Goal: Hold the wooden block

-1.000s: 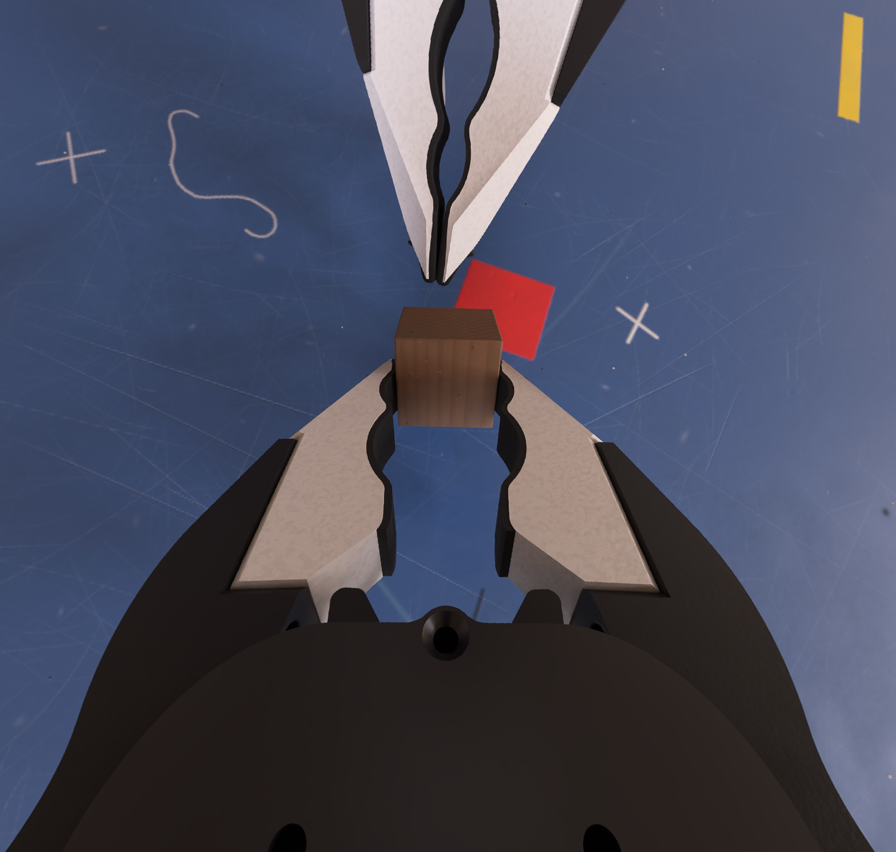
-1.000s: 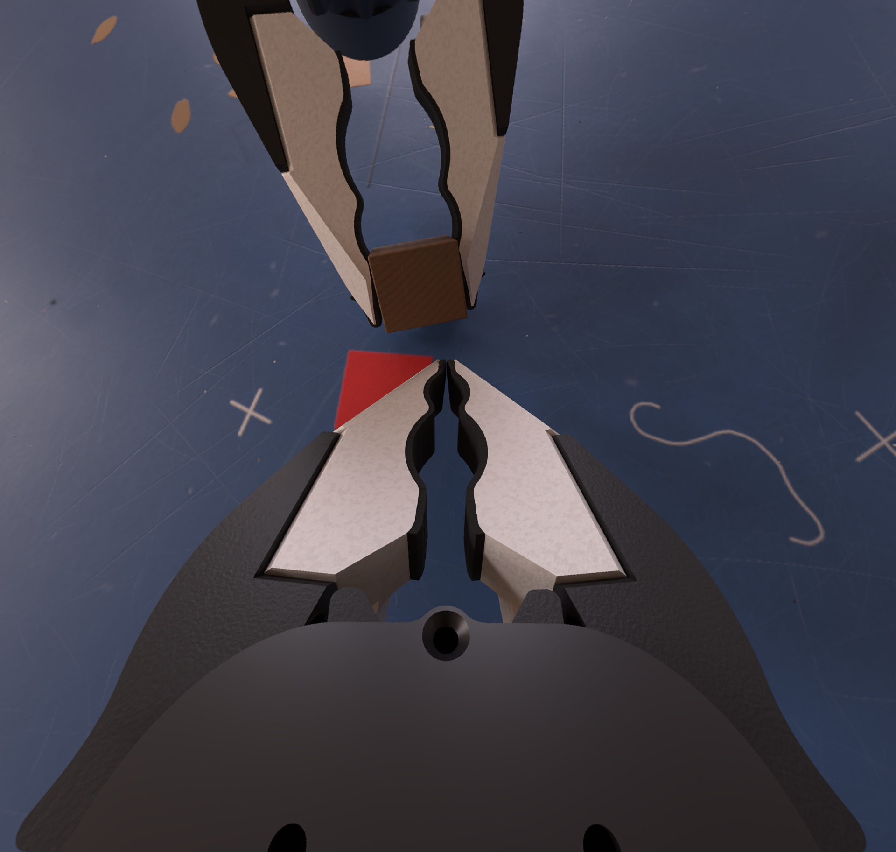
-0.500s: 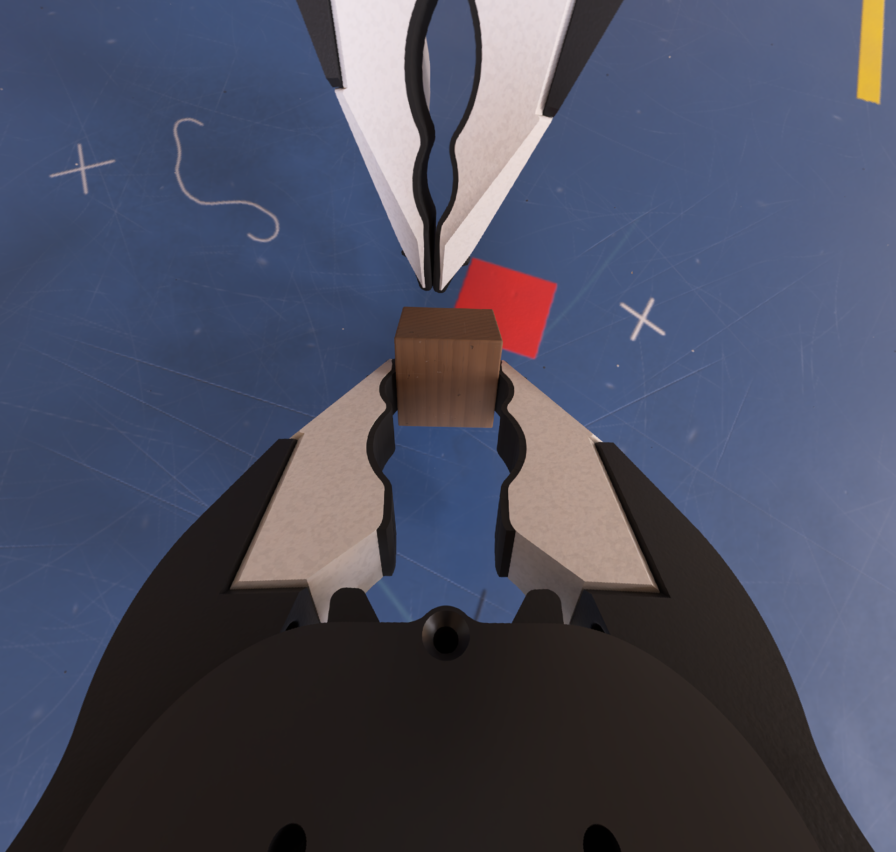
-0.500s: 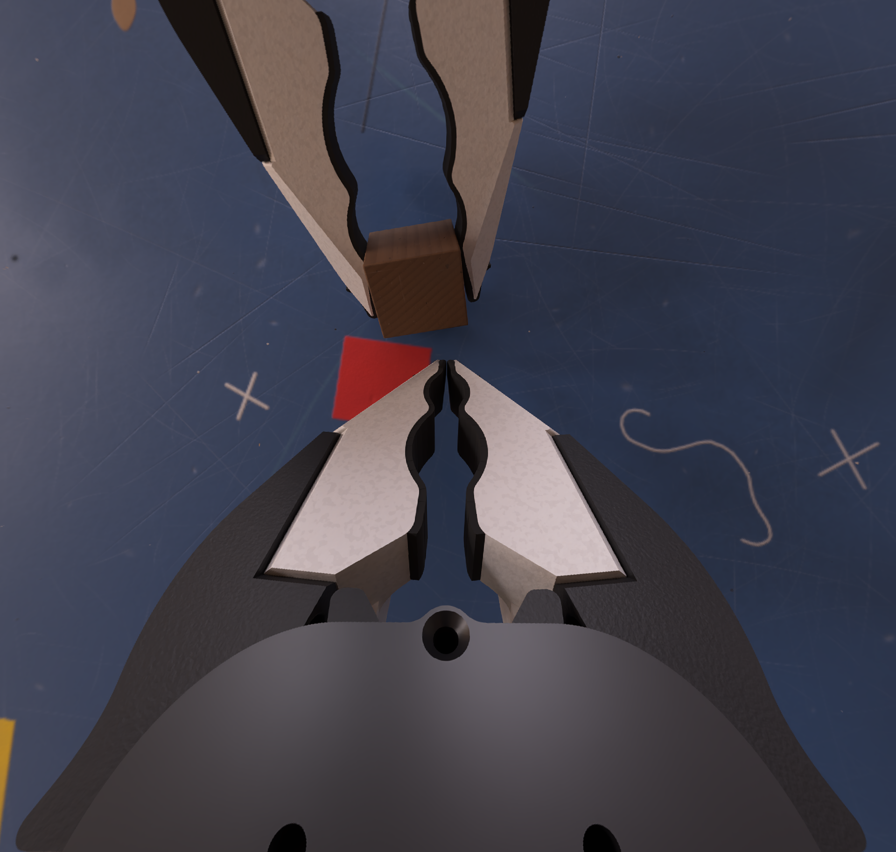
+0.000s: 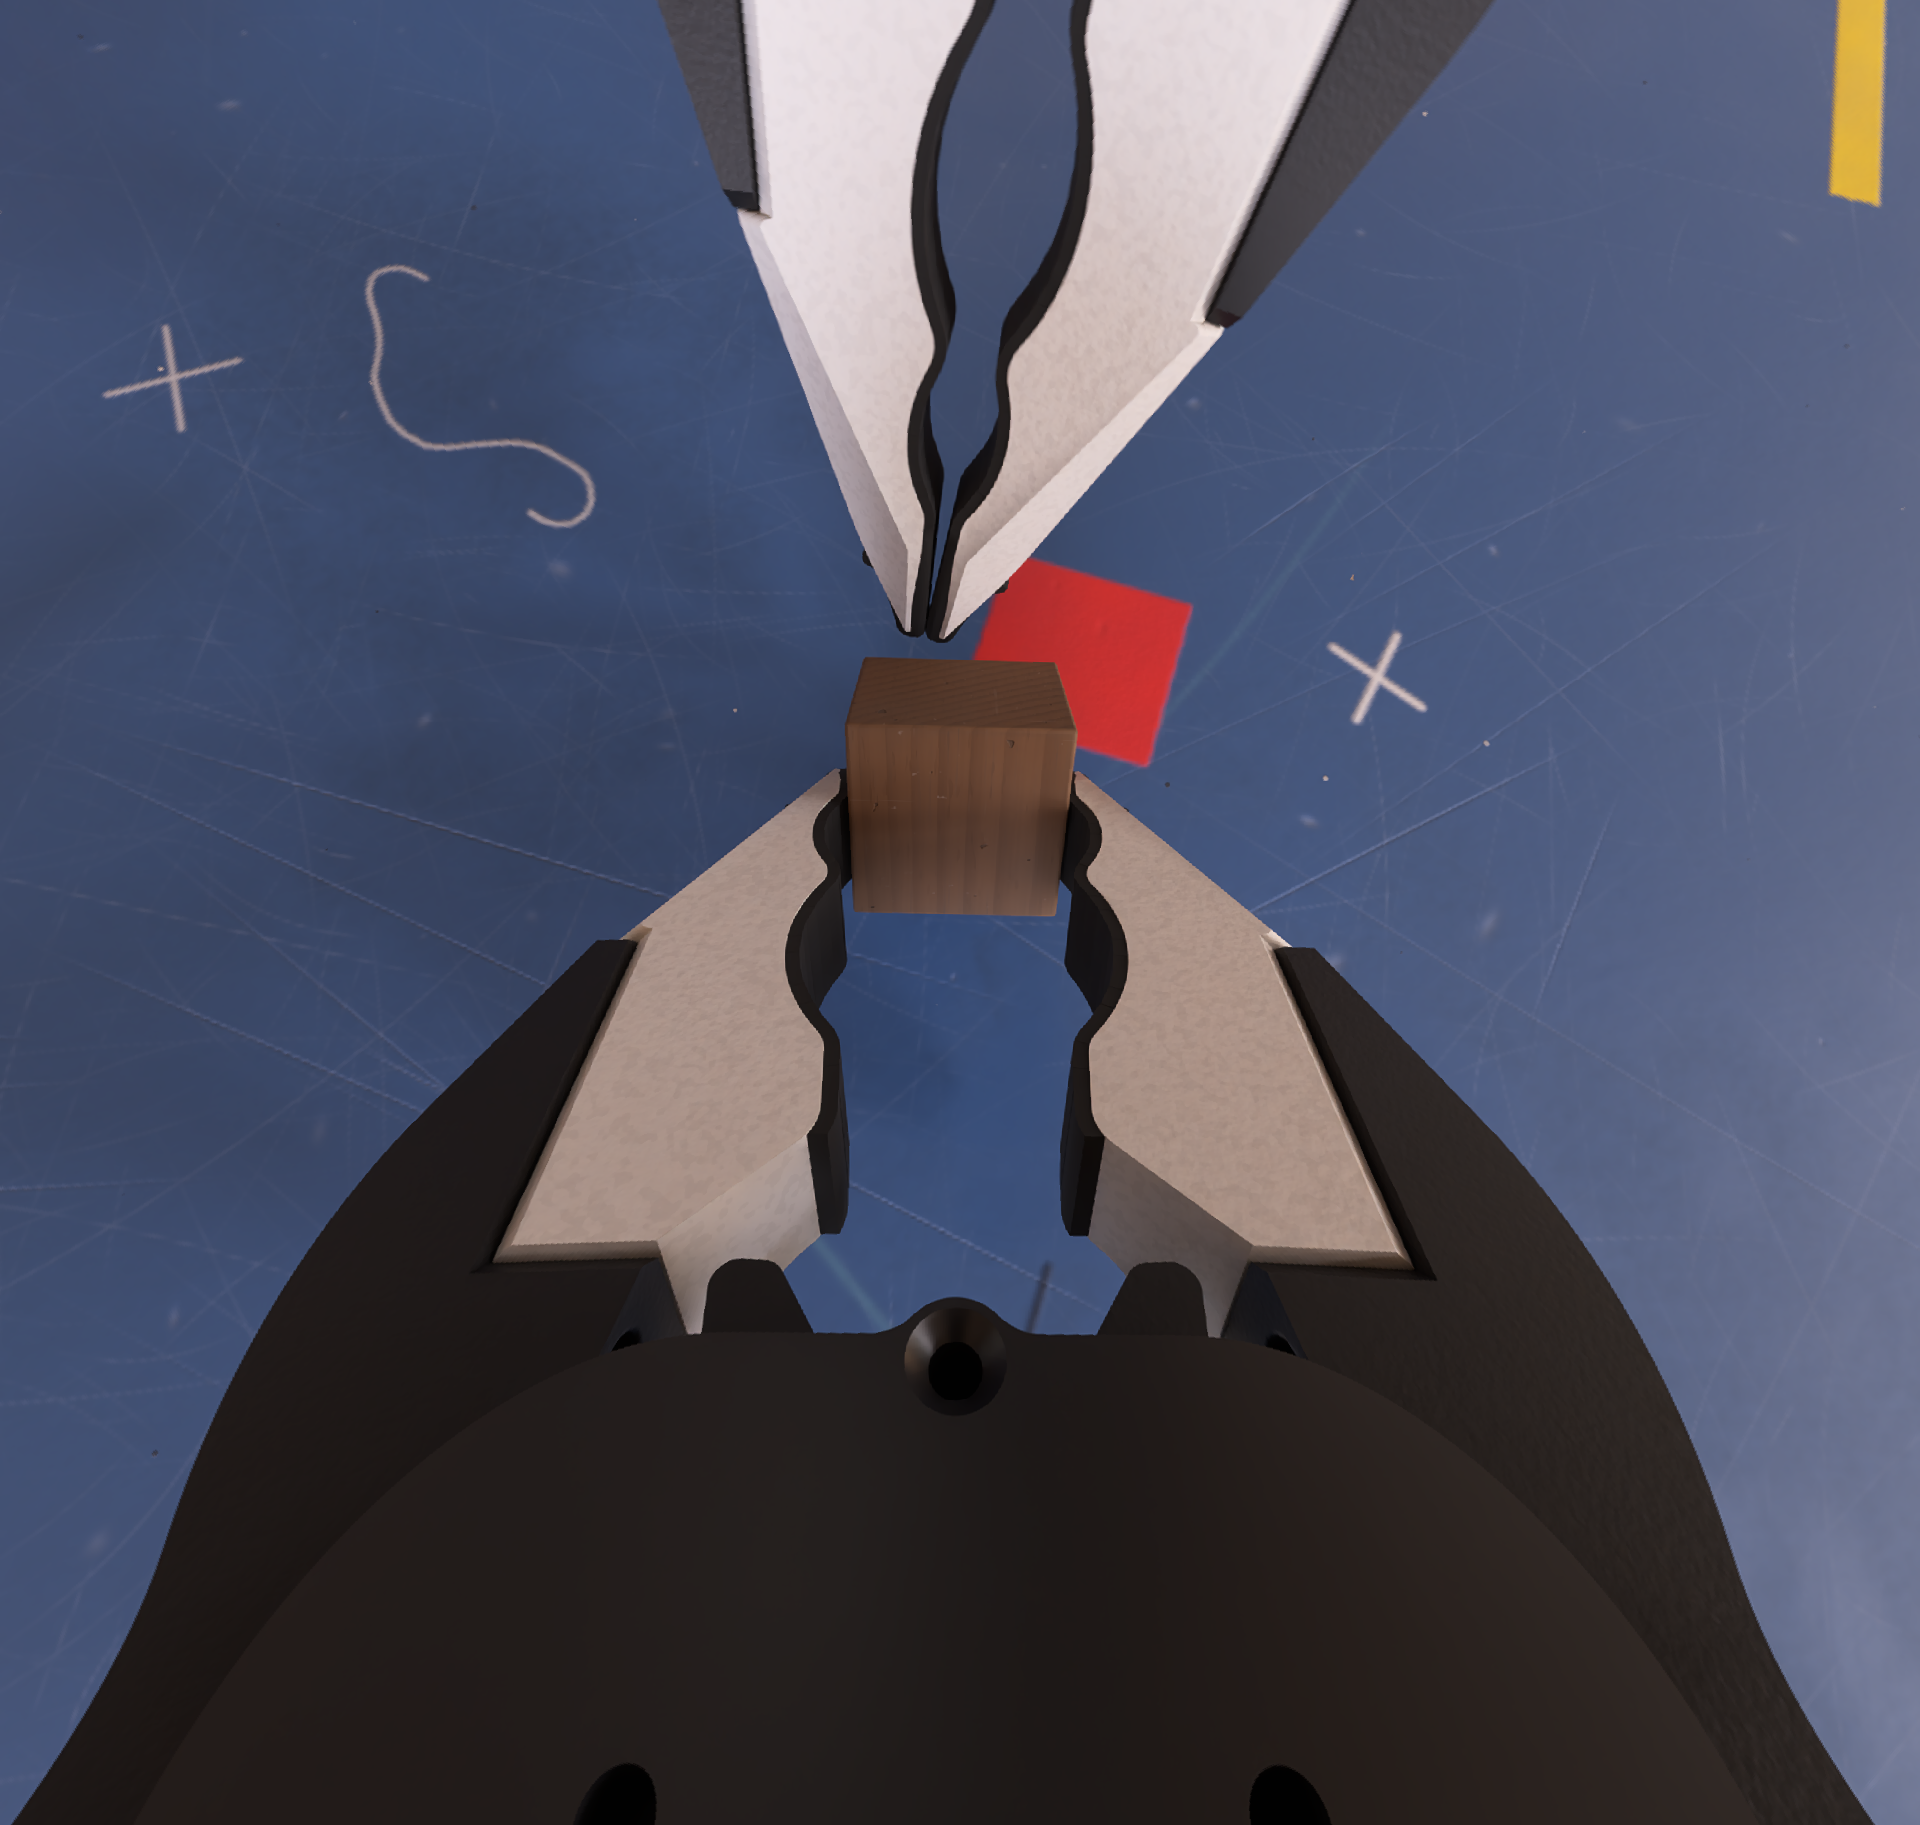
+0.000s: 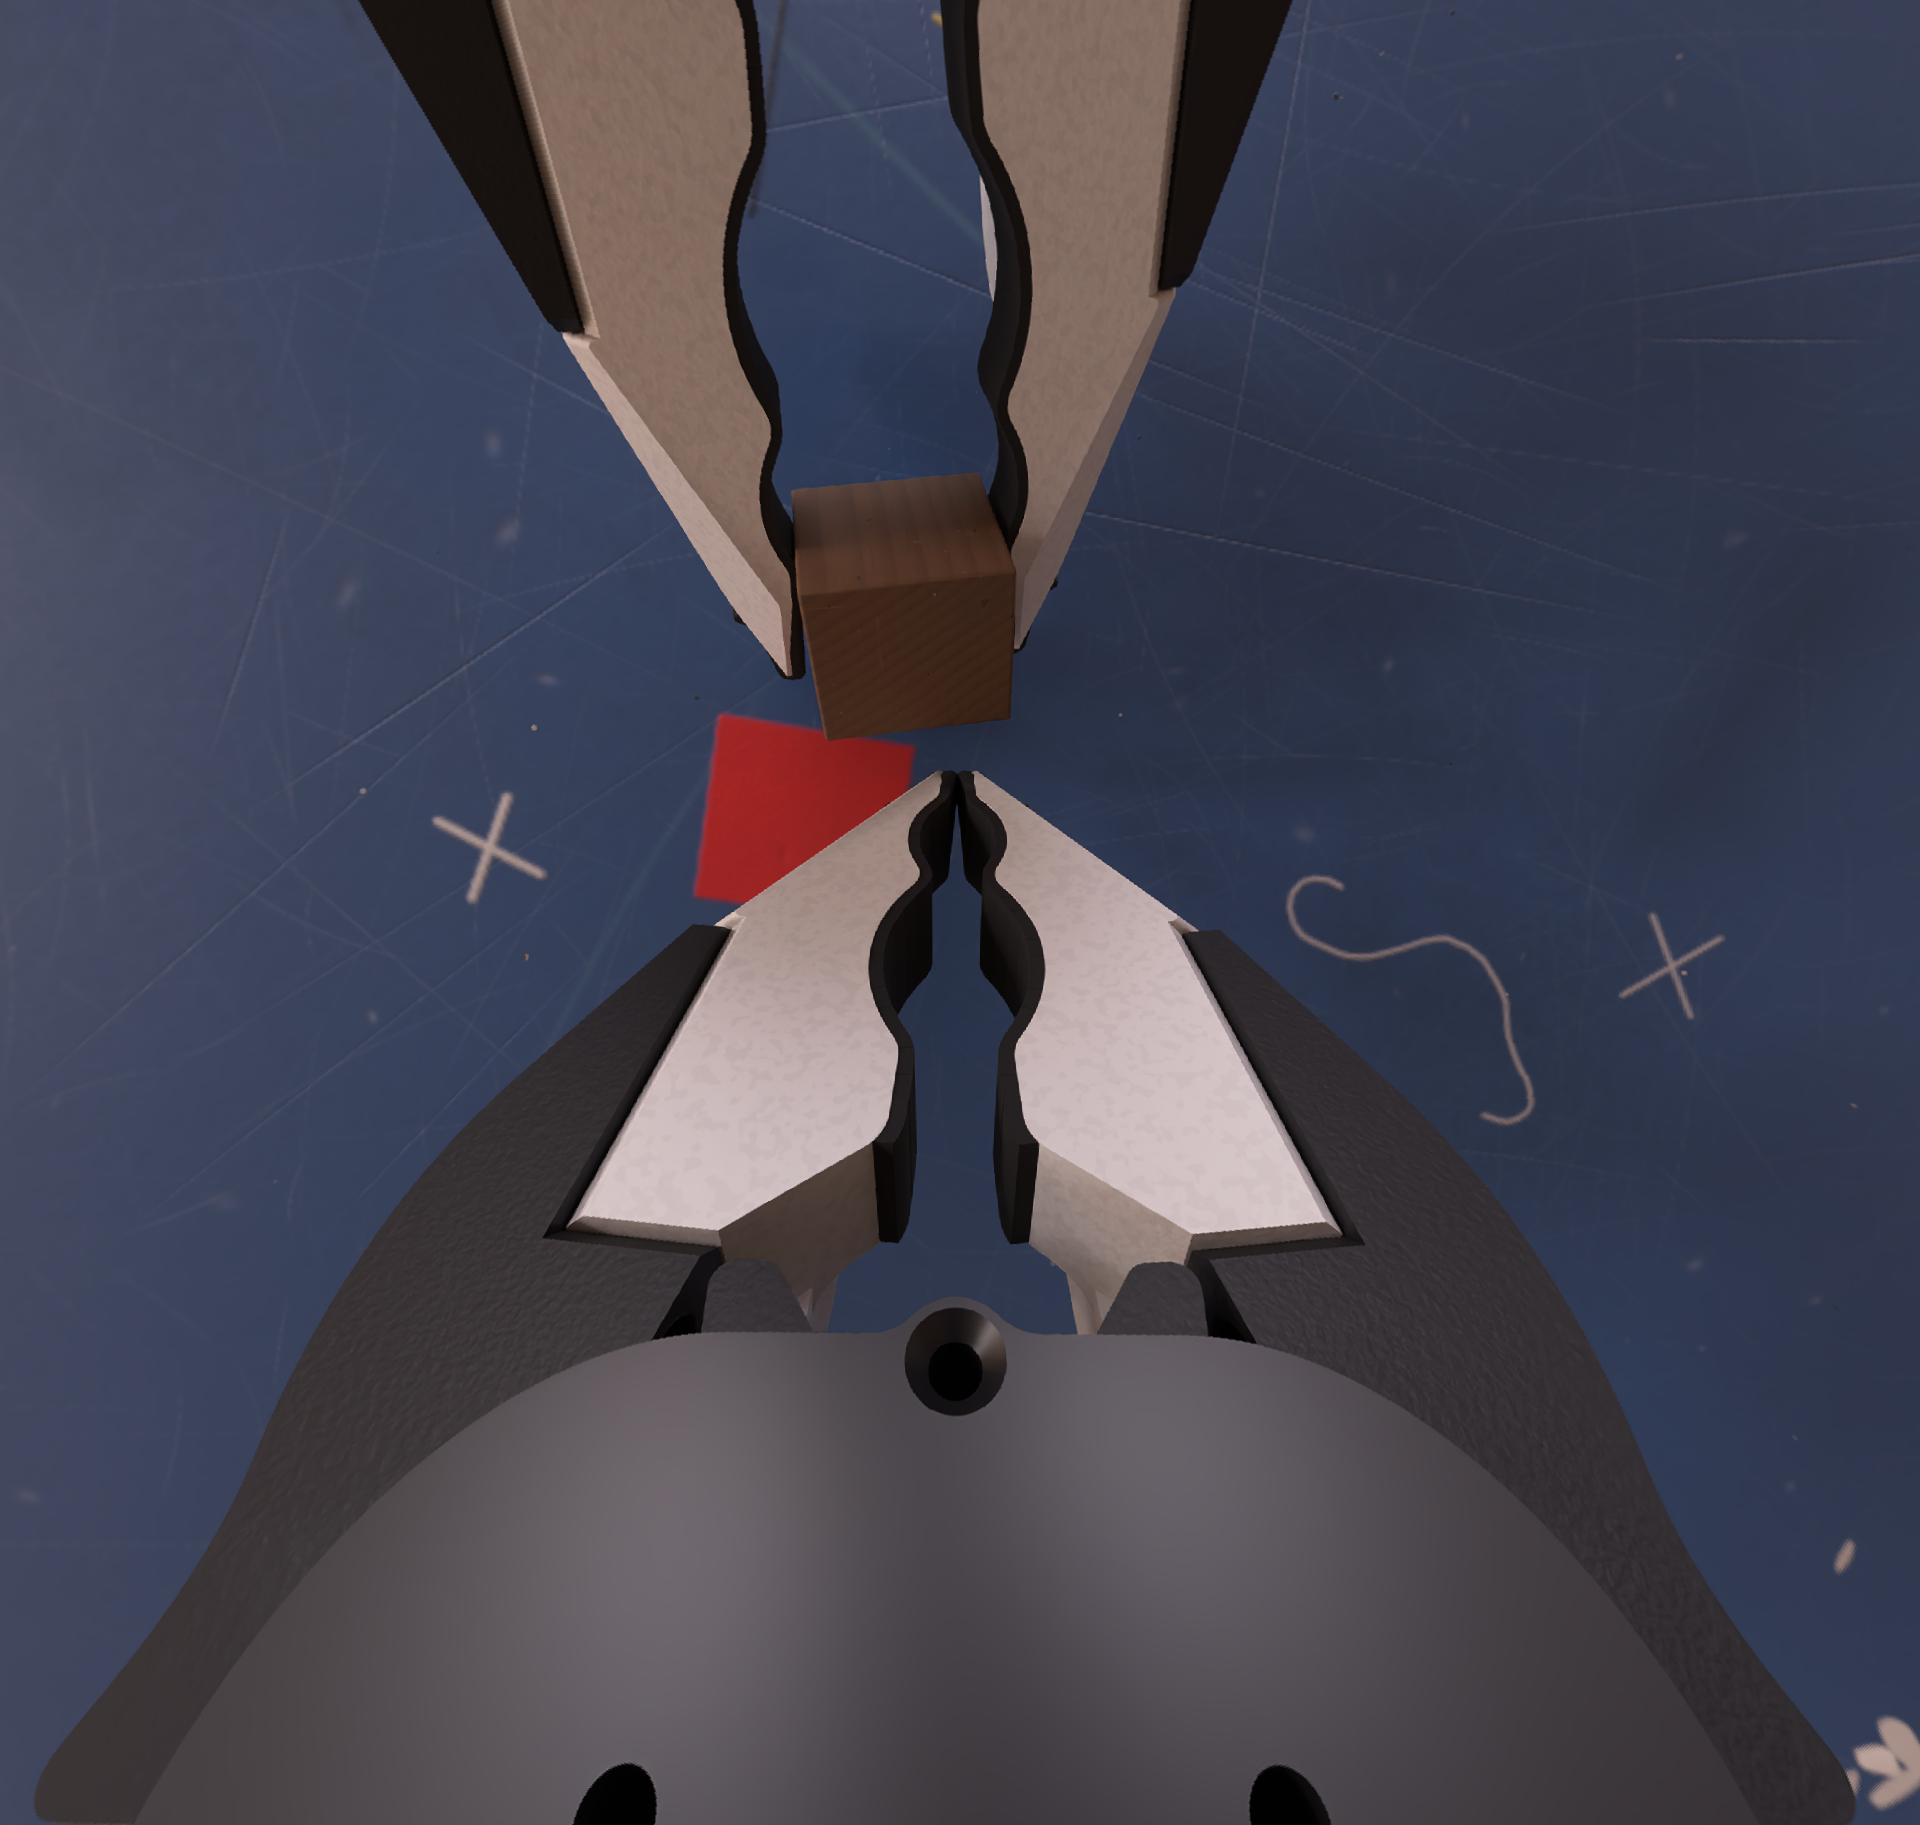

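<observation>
A brown wooden block is clamped between the fingertips of my left gripper, which is shut on it above the blue surface. It also shows in the right wrist view, held by the left gripper coming in from the top. My right gripper is shut and empty, its tips just short of the block. In the left wrist view the right gripper points down at the block's far edge with a small gap.
A flat red square lies on the blue scratched surface just beyond the block; it also shows in the right wrist view. A yellow strip lies far right. Chalk crosses and a squiggle mark the surface.
The right gripper has tilted more upright and come nearer above the block, staying shut. The left gripper keeps its hold on the block.
</observation>
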Controlling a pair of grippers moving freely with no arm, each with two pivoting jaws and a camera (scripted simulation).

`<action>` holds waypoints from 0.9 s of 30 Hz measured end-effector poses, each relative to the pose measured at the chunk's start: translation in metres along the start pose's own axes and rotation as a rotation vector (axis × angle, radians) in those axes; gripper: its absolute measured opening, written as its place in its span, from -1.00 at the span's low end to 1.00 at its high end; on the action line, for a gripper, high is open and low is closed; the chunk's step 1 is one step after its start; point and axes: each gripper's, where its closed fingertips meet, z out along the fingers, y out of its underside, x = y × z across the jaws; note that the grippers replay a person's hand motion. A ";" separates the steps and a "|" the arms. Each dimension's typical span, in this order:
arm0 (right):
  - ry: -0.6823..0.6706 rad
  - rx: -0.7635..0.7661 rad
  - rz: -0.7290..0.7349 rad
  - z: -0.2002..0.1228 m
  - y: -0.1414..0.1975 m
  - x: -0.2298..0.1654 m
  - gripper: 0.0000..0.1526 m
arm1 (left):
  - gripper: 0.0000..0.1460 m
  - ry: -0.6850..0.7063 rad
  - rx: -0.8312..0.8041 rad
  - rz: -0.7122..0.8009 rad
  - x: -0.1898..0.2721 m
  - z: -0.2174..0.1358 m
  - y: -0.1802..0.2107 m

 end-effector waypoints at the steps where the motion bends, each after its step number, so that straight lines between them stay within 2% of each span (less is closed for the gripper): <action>1: 0.017 0.000 -0.003 0.000 0.000 0.000 -1.00 | -0.47 0.000 0.000 0.000 0.000 0.000 0.000; 5: 0.046 0.028 0.013 0.001 -0.001 0.000 -1.00 | -0.47 0.005 0.001 -0.007 0.000 0.000 0.000; 13: 0.205 -0.011 -0.087 0.001 -0.002 0.000 -1.00 | -0.47 0.003 0.002 -0.006 0.000 0.000 0.000; 17: 0.310 -0.109 -0.203 0.001 -0.003 0.000 -1.00 | -0.47 0.007 0.002 -0.009 0.000 0.000 0.000; 23: 0.269 -0.134 -0.202 0.002 -0.003 -0.001 -1.00 | -0.47 0.004 0.001 -0.008 0.000 0.000 0.000; 27: 0.273 -0.085 -0.132 0.002 -0.003 -0.001 -1.00 | -0.47 0.011 0.002 -0.017 0.000 0.000 0.000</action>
